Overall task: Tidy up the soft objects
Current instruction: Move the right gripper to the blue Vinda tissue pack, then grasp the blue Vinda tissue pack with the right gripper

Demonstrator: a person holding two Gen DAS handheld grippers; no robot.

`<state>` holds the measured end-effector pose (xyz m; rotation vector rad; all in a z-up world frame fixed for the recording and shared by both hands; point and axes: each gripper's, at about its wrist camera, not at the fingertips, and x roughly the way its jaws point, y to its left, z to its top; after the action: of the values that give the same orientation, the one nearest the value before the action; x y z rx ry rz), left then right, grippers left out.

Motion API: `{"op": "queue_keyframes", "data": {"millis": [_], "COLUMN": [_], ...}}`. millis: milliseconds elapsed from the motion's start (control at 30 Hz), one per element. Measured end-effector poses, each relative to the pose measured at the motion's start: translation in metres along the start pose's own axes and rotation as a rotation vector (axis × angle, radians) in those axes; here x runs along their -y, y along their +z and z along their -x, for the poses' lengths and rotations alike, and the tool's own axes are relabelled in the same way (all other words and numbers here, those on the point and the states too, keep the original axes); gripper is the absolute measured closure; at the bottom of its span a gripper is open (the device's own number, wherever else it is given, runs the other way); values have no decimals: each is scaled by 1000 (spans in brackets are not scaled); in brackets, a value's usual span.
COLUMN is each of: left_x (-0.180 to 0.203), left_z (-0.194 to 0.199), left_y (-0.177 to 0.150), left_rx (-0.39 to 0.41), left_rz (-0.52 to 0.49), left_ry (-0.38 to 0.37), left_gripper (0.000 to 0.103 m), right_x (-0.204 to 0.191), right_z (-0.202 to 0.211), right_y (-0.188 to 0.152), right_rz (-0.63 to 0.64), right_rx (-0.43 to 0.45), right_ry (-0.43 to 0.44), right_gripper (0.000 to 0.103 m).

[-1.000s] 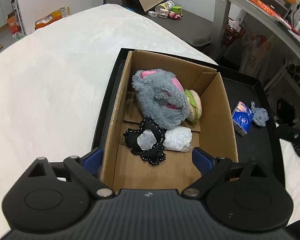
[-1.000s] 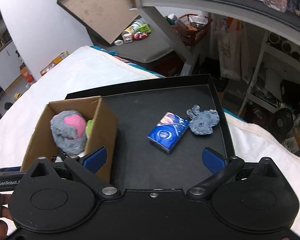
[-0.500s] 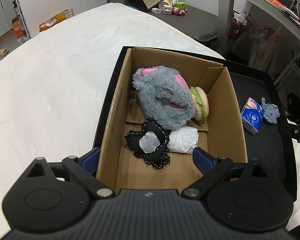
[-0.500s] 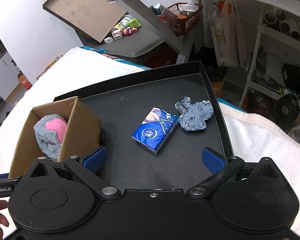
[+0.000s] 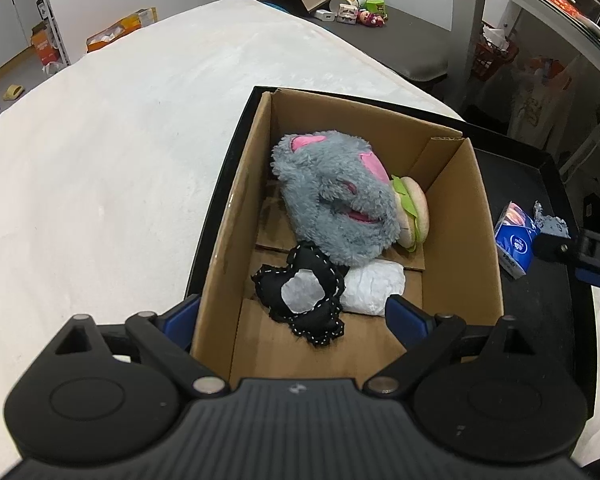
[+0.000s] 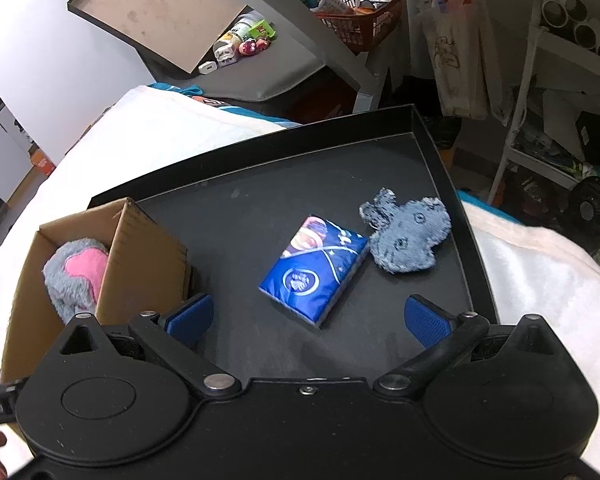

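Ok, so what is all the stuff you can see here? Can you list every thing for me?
cardboard box: 1, brown, open, on the left part of the tray
fluffy toy: 1, grey with pink, in the box
burger toy: 1, tan and green, in the box beside the fluffy toy
black cushion: 1, black with white stitching and a white patch, in the box
white bundle: 1, white, in the box next to the black cushion
tissue pack: 1, blue, on the tray outside the box
denim toy: 1, grey-blue, on the tray touching the tissue pack
tray: 1, black, on a white cover
left gripper: 1, black with blue pads, open over the box
right gripper: 1, black with blue pads, open above the tissue pack
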<state>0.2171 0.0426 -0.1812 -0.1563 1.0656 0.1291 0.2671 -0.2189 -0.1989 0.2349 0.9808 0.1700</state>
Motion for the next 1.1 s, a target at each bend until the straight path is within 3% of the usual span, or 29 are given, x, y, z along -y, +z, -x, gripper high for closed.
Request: {"op": "queue_keyframes", "data": {"millis": [367,833,1033,1100], "left_x": [0,7,8,8], "left_z": [-12,-17,-16,-16], "left_y": [4,6,6,6], "left_rx": [-20,-33,-34,-33], "left_rz": [5,-8,-11,-15], "left_ry": [30,44,45,46], "left_gripper": [8,8,8,8], "right_x": [-10,-19,-16,-15], "right_z": [-26,-54,-56,-53], "right_y": [10,15,4,2], "right_rz": [15,40,66,84], "right_rx": [-27,-48,-74,-68], "right_ry": [-28,-135,-186,-209], "right_gripper": [0,3,24,41]}}
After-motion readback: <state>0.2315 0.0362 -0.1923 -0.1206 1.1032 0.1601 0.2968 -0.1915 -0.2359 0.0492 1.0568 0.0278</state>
